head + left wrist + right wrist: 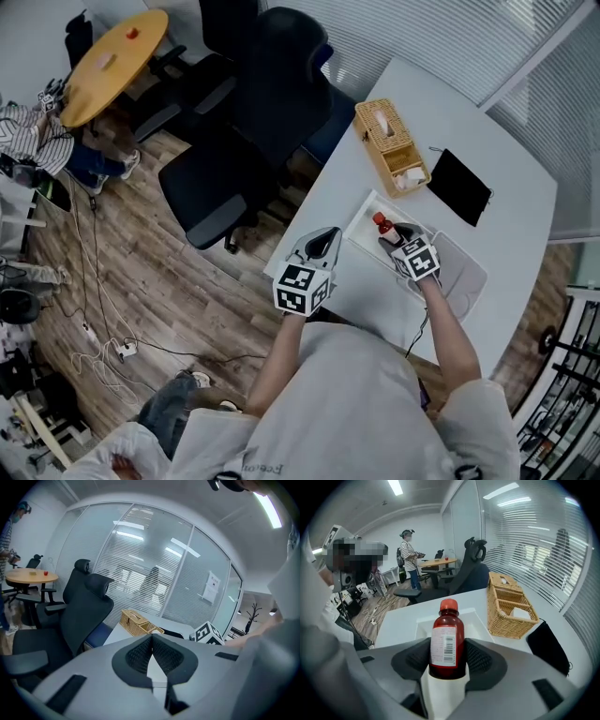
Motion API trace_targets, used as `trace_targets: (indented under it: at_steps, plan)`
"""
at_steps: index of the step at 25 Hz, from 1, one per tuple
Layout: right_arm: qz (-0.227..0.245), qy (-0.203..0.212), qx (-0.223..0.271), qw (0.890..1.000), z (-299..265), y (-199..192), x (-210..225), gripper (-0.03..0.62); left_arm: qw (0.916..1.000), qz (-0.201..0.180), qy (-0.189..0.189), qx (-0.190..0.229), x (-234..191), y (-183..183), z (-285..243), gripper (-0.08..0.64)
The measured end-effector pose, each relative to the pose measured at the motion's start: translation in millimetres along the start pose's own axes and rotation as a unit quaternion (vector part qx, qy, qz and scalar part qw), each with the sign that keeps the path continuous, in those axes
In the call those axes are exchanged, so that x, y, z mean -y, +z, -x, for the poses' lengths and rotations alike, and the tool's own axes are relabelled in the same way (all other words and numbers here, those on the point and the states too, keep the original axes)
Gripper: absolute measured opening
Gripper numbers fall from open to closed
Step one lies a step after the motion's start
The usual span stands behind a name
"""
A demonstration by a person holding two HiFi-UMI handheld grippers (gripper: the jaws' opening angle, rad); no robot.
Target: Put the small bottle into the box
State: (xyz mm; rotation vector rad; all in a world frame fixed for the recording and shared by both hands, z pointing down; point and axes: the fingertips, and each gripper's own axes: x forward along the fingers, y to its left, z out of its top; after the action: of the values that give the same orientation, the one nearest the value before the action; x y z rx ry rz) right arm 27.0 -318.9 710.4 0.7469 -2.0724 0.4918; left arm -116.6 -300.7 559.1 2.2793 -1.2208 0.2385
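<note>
One small bottle [446, 639], red-capped, stands upright, clamped in the right tongs [446, 657] over the one white box [480, 620] at frame centre. The left tongs [151, 638] are closed on nothing (tips meeting). One wicker basket [391, 145] and one black pouch [458, 186] lie upper right on the white surface [497, 141]. Two dark office chairs [272, 84] stand to its upper left on the wooden floor [159, 281].

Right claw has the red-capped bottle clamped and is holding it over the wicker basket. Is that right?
Not quite. The right claw is shut on the red-capped bottle, but it holds it over the white box, not the wicker basket, which stands apart, beside the box. The right gripper view shows this, and the head view agrees.
</note>
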Motion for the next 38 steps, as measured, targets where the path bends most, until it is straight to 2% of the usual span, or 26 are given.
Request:
trace_targets:
  at_steps: [10,15,21,25,38]
  plan:
    - [-0.007,0.027,-0.073,0.997,-41,-22,-6,0.224,1.0,0.008,0.003,-0.001,-18,-2,2,0.028]
    - [-0.031,0.027,-0.1,0.994,-53,-27,-7,0.225,0.9999,0.011,0.007,0.002,-28,1,5,0.028]
    - [-0.034,0.031,-0.126,0.991,-64,-35,-15,0.225,0.9997,0.02,0.014,0.0,-41,-3,10,0.028]
    - [-0.062,0.034,-0.131,0.989,-66,-41,-17,0.225,0.9995,0.026,0.015,0.005,-45,-5,13,0.028]
    - [-0.077,0.026,-0.126,0.989,-64,-38,-15,0.234,0.9991,0.035,0.021,0.013,-58,-5,25,0.028]
